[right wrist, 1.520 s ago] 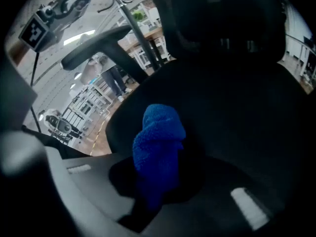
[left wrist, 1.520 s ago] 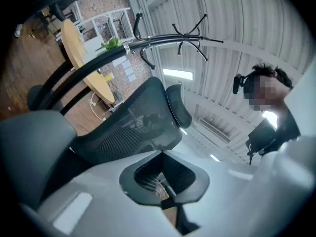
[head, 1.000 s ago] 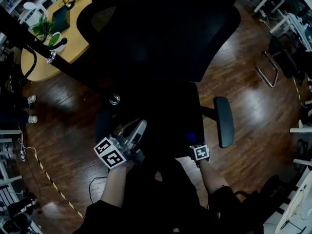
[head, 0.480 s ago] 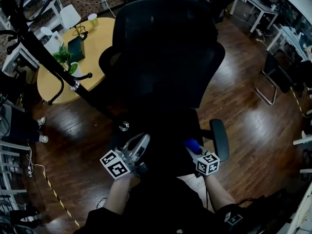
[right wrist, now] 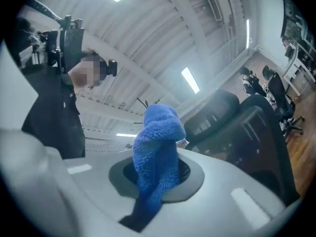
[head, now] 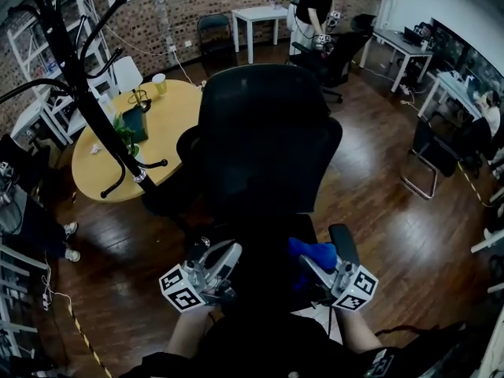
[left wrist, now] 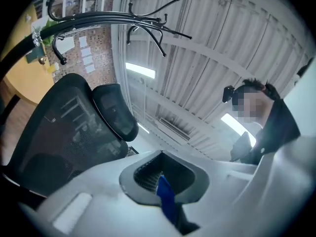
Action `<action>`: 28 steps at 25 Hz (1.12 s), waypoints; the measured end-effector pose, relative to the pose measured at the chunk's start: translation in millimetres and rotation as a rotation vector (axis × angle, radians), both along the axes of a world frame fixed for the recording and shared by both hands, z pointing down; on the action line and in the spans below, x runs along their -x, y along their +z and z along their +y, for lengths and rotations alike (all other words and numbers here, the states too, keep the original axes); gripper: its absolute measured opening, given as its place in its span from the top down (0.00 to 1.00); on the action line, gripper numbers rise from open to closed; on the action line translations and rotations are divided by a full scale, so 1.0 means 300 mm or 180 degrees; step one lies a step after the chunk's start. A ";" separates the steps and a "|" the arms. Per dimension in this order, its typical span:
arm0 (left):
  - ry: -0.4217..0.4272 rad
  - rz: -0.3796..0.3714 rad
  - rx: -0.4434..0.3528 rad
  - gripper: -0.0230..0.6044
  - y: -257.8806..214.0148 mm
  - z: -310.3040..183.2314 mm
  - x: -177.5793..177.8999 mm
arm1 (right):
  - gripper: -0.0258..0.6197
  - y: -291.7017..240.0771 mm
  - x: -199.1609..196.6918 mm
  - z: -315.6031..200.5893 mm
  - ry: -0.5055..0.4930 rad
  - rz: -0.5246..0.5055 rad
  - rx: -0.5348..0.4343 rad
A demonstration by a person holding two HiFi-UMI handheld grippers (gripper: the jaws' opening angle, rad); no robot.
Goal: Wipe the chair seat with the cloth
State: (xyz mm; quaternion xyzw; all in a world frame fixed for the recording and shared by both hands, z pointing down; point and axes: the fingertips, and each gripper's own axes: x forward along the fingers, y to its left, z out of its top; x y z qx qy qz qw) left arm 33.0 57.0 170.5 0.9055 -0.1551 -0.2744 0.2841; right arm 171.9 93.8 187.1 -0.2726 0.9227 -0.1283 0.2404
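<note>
More cloth [head: 312, 252] shows than before, standing lengthwise forward from the right tool [head: 307, 265] clamping it; left tool [head: 229, 254] closed.

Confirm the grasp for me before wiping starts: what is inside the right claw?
A fluffy blue cloth is pinched in the right claw, bunching up past its tips. How far the cloth runs down between the jaws is hidden by them.
</note>
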 end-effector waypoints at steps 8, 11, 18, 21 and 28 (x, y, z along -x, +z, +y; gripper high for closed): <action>-0.0301 -0.0192 -0.0011 0.98 -0.003 0.097 0.005 | 0.91 0.059 0.012 0.063 -0.0185 -0.0059 0.0082; -0.0450 -0.0291 0.0076 0.98 0.027 0.153 0.032 | 0.91 0.102 0.033 0.096 -0.0313 -0.0070 0.0152; -0.0266 -0.0237 0.0039 0.98 0.043 0.261 0.033 | 0.91 0.073 0.041 0.241 -0.0118 0.0023 0.0119; -0.0032 -0.0149 -0.0114 0.98 0.025 0.345 0.024 | 0.91 0.060 0.054 0.351 0.0105 0.0110 0.0082; 0.0120 -0.0148 -0.0089 0.98 0.077 0.589 0.108 | 0.91 0.053 0.127 0.623 0.0483 0.0133 0.0112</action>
